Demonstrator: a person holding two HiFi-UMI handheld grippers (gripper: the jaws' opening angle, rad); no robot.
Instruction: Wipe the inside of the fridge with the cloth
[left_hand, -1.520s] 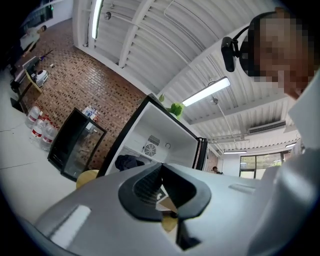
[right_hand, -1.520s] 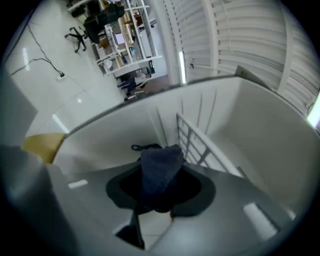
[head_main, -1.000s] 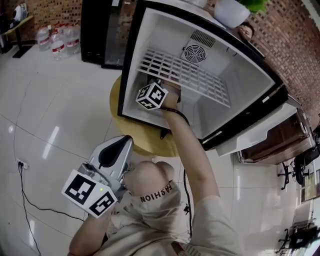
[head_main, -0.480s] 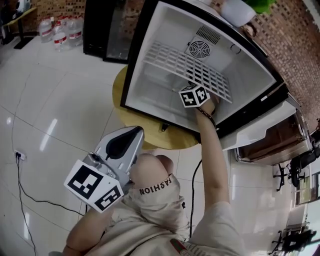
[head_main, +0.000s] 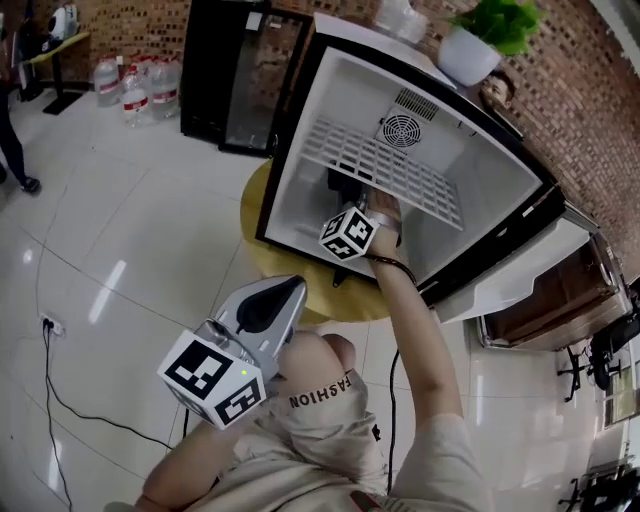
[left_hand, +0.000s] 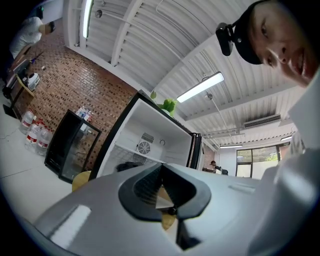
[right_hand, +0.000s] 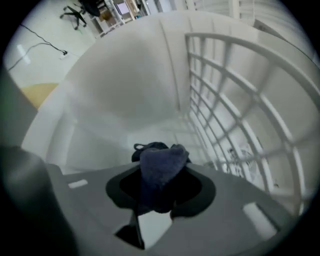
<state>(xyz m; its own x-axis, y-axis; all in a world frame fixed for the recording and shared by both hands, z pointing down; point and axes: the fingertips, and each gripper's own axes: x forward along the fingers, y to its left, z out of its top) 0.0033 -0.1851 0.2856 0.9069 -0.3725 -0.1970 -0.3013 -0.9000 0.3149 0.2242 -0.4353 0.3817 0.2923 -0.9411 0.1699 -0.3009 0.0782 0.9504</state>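
Right gripper (right_hand: 161, 192) is clamping the dark blue cloth (right_hand: 161, 167), with its jaws pressing on a bunched fold. It's reaching inside the open fridge (head_main: 300, 150), with the cloth sitting beside the white wire shelf (head_main: 400, 170) (can't tell whether it's touching a wall). Left gripper (left_hand: 165, 200) is hanging outside the fridge by the person's knee (head_main: 322, 352), jaws fully closed and gripping nothing.

In the head view the right gripper's (head_main: 343, 186) fingers and cloth (right_hand: 161, 167) look indistinguishably dark.
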